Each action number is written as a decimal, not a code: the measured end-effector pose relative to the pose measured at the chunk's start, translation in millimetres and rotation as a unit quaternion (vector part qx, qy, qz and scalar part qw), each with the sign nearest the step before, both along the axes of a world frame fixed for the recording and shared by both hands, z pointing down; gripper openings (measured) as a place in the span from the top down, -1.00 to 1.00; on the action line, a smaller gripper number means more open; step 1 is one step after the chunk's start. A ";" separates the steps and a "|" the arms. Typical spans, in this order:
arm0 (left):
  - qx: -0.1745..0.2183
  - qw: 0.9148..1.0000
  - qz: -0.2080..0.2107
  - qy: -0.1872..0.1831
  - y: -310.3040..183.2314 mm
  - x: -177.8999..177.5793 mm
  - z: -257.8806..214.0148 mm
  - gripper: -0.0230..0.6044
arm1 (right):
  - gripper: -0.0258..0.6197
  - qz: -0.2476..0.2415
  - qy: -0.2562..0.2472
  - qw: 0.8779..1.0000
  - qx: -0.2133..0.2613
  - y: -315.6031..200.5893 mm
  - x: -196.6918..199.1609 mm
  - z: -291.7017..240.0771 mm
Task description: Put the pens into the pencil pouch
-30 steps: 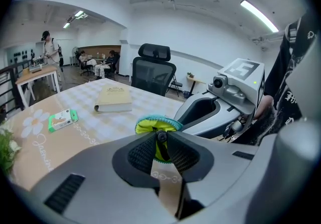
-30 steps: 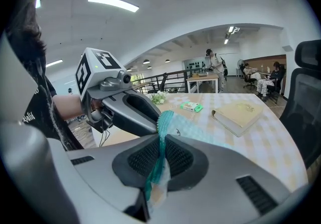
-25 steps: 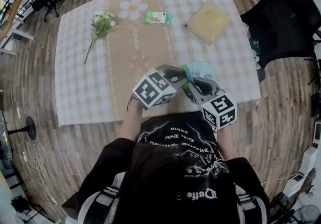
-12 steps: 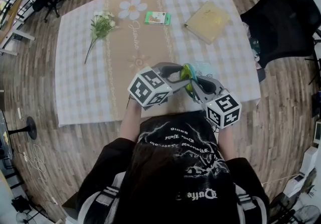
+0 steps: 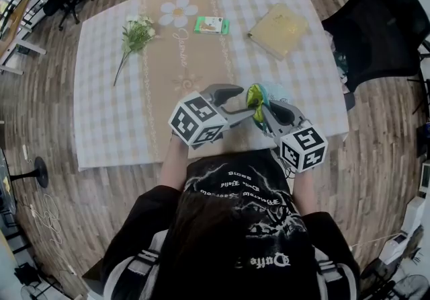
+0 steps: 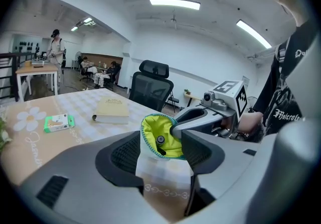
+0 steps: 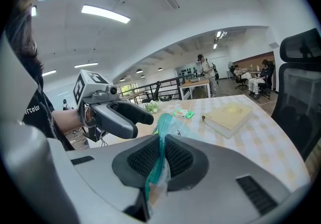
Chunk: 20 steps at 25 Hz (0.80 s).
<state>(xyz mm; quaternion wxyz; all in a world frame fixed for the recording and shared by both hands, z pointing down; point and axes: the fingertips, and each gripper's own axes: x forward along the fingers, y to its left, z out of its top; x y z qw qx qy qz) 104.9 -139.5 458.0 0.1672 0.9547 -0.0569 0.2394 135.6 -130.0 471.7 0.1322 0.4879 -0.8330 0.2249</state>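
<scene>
At the near edge of the counter [image 5: 107, 110], just in front of the person's dark shirt [image 5: 235, 225], both tongs are being held close together, tips toward each other. The pencil pouch [image 6: 161, 180] is being gripped by the right tongs [image 7: 161, 155], which are clenched on its teal zipper rim [image 7: 159, 137]. It is being kept over the near part of the counter. The left tongs [image 6: 161, 153] are being held released: their jaws have just been opening, and the checked body of the pouch is standing between the pads without being squeezed. The mouth of the pouch is being kept open toward the left tongs, so the lime-yellow lining [image 6: 150, 128] is being shown. The dark end of a pen [image 6: 160, 140] is being seen inside it.

Farther across the checked cloth, a small green box [image 5: 211, 24] and a pale yellow book [image 5: 278, 29] are lying well apart from the pouch. A sprig of flowers [image 5: 136, 35] is lying to their left. Beyond the counter's right corner, a black office chair [image 5: 376, 29] is standing on the wooden floor [image 5: 40, 177].
</scene>
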 end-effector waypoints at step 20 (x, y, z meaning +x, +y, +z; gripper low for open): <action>-0.007 0.952 -0.270 0.147 -56.8 -91.6 -25.6 0.84 | 0.79 0.021 0.012 1.000 0.007 -7.1 4.3 -3.4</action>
